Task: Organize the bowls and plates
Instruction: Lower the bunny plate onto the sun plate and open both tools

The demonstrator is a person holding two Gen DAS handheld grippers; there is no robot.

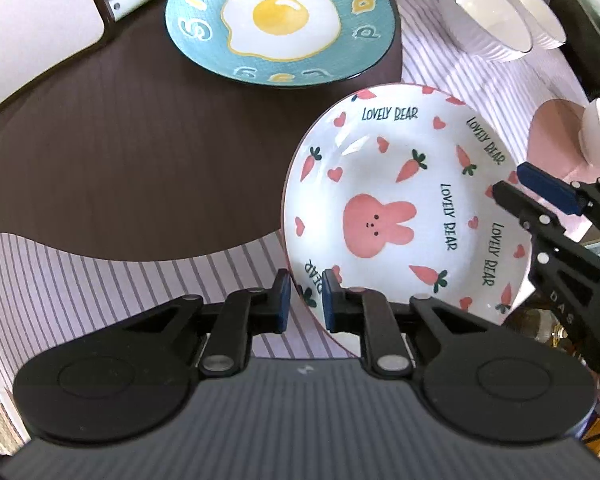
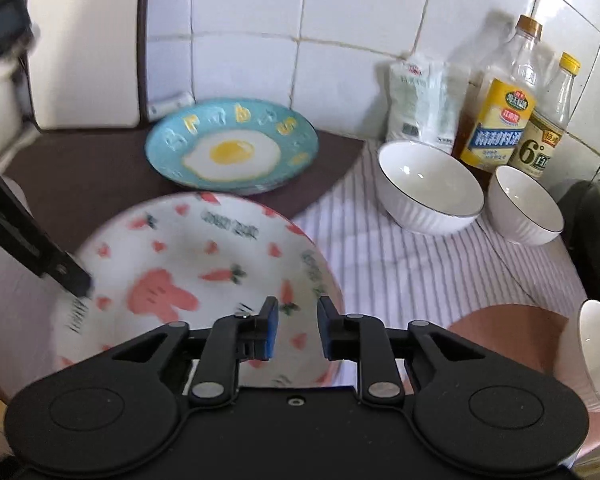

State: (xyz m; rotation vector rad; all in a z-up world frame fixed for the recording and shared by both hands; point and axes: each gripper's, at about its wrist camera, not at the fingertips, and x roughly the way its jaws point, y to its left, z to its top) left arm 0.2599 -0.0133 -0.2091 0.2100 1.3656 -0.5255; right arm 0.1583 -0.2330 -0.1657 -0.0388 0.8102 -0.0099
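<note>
The rabbit plate (image 1: 400, 208) hangs tilted above the striped bench (image 1: 100, 272), just short of the egg plate (image 1: 280, 20) on the dark mat near the back wall. My left gripper (image 1: 305, 300) clenches its near rim between its fingers (image 1: 332, 300). My right gripper (image 2: 294, 330) stands released over the opposite rim. I judge stacking is underway: next, level it onto the egg plate, then gather the white bowls (image 2: 430, 186).

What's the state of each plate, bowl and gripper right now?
White bunny-and-carrot plate: tilted, rim between left gripper fingers.
Teal fried-egg plate: flat on brown mat, untouched.
Two white ribbed bowls: upright, empty, side by side.
Third white bowl: on pink mat.
Right gripper: open, holds nothing.
</note>
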